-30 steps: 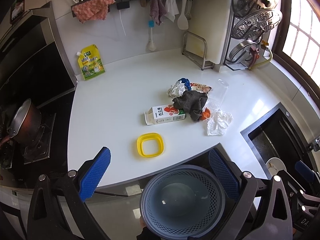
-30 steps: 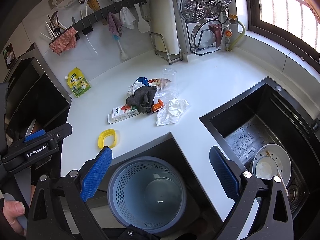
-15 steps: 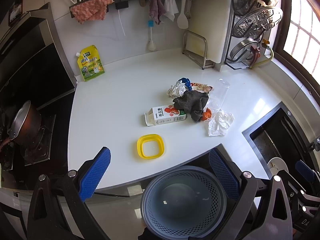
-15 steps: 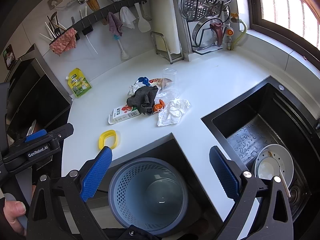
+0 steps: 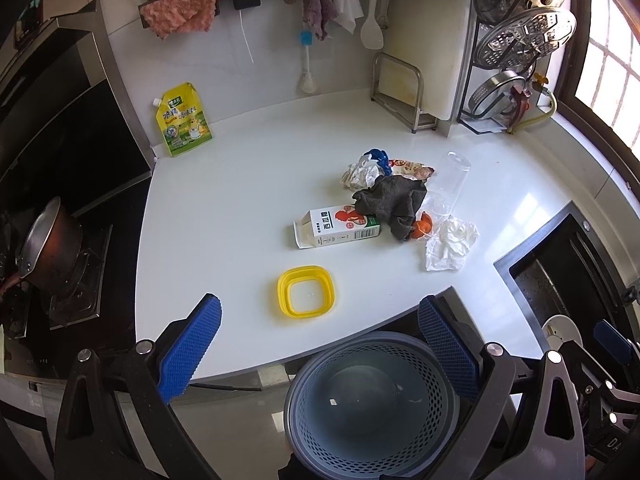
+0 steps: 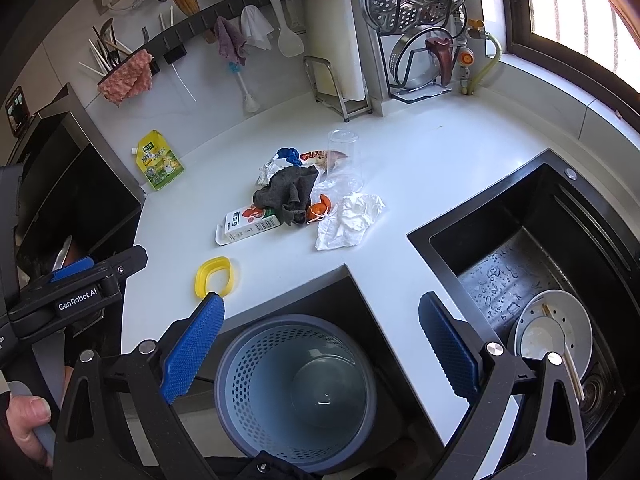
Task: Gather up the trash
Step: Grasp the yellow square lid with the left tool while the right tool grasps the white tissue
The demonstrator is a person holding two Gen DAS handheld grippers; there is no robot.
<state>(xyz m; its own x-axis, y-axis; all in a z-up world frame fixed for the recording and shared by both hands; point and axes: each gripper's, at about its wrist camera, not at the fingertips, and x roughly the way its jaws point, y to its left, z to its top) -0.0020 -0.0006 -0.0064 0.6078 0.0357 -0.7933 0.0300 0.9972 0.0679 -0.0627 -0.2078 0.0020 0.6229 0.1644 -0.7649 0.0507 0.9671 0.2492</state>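
Observation:
A pile of trash lies mid-counter: a milk carton, a dark grey rag, a crumpled white tissue, orange peel, a snack wrapper, a clear plastic cup and a yellow square lid. An empty blue-grey perforated bin stands on the floor below the counter edge. My left gripper and right gripper are open and empty, above the bin, short of the pile.
A black sink with a white bowl is at the right. A stove with a pot is at the left. A yellow refill pouch, a cutting-board rack and a lid rack stand at the back.
Both grippers have drifted slightly; the pile and the bin sit a little differently in view. Nothing was taken hold of.

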